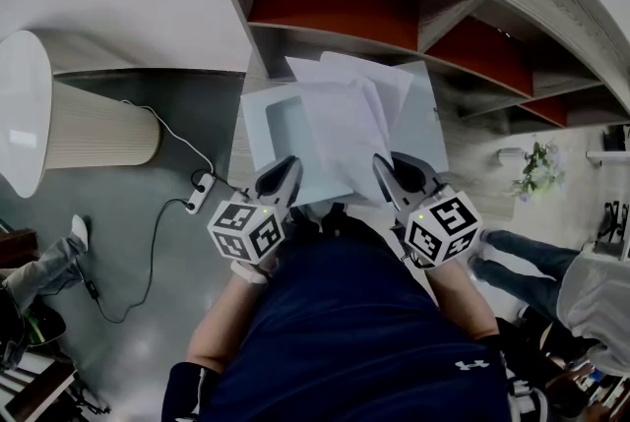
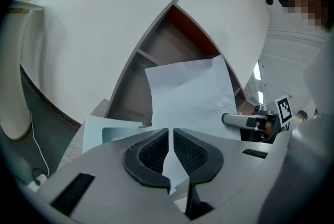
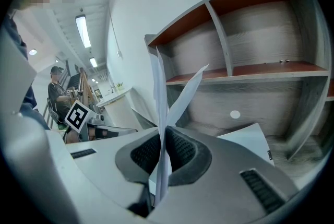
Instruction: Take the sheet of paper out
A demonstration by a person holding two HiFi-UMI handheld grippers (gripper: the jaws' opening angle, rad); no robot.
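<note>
Several white sheets of paper [image 1: 340, 130] fan out over a pale blue folder [image 1: 271, 125] that lies on the wooden desk below the shelves. My left gripper [image 1: 285, 169] is at the sheets' near left corner and my right gripper [image 1: 386, 169] at the near right corner. In the left gripper view the left gripper [image 2: 170, 134] has its pads almost together on a thin strip of the sheet [image 2: 190, 95]. In the right gripper view the right gripper [image 3: 163, 137] is shut on a sheet [image 3: 159, 92] standing edge-on between the pads.
Wooden shelves with red back panels [image 1: 335, 7] rise behind the desk. A big ribbed white cylinder [image 1: 59, 125] stands at the left, with a power strip [image 1: 200, 194] and its cable on the grey floor. Another person's legs [image 1: 532, 258] are at the right.
</note>
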